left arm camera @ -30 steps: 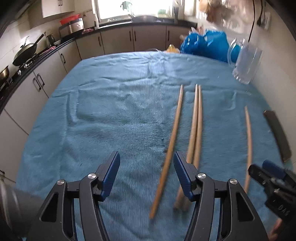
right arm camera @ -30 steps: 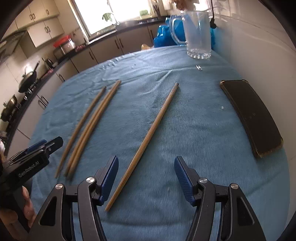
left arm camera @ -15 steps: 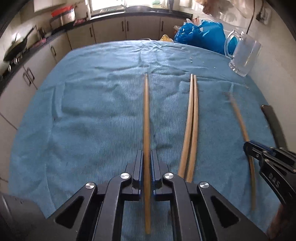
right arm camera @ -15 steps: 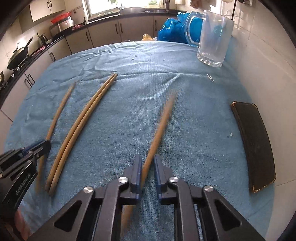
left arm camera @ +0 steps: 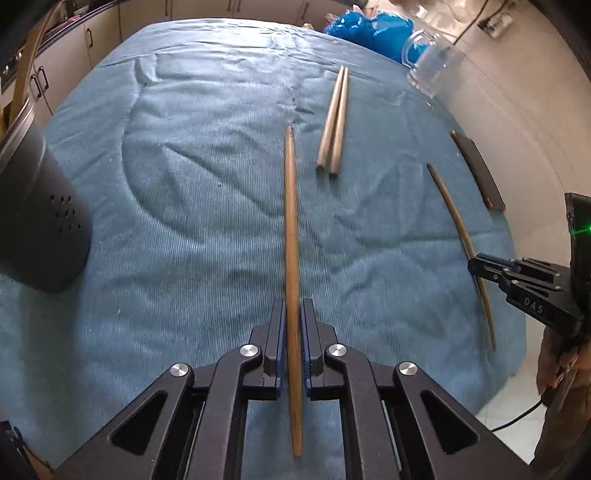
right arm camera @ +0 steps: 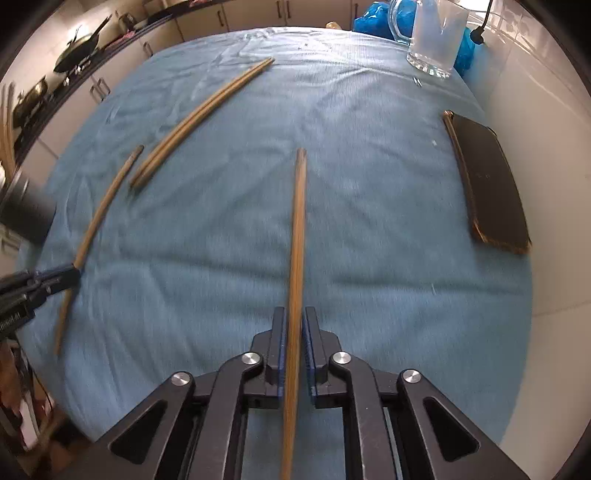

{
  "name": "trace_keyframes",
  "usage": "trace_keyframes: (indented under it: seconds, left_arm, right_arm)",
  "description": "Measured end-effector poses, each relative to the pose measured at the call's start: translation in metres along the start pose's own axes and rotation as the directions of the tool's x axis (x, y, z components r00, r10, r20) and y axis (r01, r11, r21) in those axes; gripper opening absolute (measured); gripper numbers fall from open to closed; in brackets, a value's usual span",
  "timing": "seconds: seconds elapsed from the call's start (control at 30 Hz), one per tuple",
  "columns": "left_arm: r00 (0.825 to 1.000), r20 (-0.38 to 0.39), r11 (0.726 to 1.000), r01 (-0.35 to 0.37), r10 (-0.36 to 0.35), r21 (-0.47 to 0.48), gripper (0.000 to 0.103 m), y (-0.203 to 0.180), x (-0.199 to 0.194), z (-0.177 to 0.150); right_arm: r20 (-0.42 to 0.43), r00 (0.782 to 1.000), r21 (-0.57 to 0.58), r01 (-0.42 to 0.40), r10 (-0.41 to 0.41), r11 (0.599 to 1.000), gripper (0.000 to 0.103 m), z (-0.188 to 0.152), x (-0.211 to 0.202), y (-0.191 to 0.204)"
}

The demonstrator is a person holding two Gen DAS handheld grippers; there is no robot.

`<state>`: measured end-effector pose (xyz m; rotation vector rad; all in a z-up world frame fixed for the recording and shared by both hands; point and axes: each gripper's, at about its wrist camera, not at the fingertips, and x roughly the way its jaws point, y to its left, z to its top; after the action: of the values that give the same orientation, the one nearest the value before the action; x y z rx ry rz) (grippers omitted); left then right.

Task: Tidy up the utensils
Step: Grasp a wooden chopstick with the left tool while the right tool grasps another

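Note:
My left gripper point(left arm camera: 292, 306) is shut on a long wooden chopstick point(left arm camera: 290, 221) that points away from me over the blue towel point(left arm camera: 177, 206). My right gripper point(right arm camera: 294, 314) has a second chopstick point(right arm camera: 299, 229) between its pads; its jaws are opening slightly, but the pads still touch the stick. Each view shows the other gripper at its edge: the right gripper point(left arm camera: 476, 264) with its chopstick point(left arm camera: 454, 210), and the left gripper point(right arm camera: 74, 275) with its chopstick point(right arm camera: 107, 206). A pair of chopsticks point(left arm camera: 334, 122) point(right arm camera: 203, 114) lies side by side on the towel further back.
A dark perforated holder point(left arm camera: 40, 221) point(right arm camera: 26, 214) stands at the towel's left edge. A glass mug point(left arm camera: 432, 70) point(right arm camera: 436, 37) and a blue bag point(left arm camera: 369, 33) are at the far right. A flat dark case point(left arm camera: 478, 170) point(right arm camera: 487, 181) lies along the right edge by the wall.
Both grippers went from open around a chopstick to shut on it. Both then swung across the towel with their sticks, and the dark holder came into view on the left.

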<state>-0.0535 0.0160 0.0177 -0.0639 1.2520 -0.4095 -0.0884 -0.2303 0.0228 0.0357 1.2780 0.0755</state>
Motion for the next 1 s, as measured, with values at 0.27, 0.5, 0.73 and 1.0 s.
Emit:
trace_keyframes:
  seconds: [0.27,0.5,0.73,1.0]
  left_arm:
    - [1.000,-0.012,0.999,-0.028,0.028,-0.022,0.016,0.001,0.007,0.029]
    - [0.997,-0.049,0.998,-0.053,0.051,-0.034,0.016,-0.003,0.017,0.058]
    - [0.998,-0.058,1.000,-0.026,0.027,0.007,0.016,-0.003,0.019,0.059]
    - [0.997,-0.020,0.985,-0.065,0.069,0.160,0.016,-0.017,0.019,0.051]
  right_arm:
    - [-0.044,0.998,0.000,0.053,-0.053,0.999,0.034,0.027,0.011,0.000]
    - [-0.093,0.994,-0.007,0.056,-0.056,0.998,0.031,0.074,0.027,0.004]
    - [-0.087,0.994,0.000,0.059,-0.059,0.998,0.027,0.096,0.032,0.012]
    - [-0.022,0.996,-0.043,0.085,-0.086,0.995,0.009,0.081,0.028,0.034]
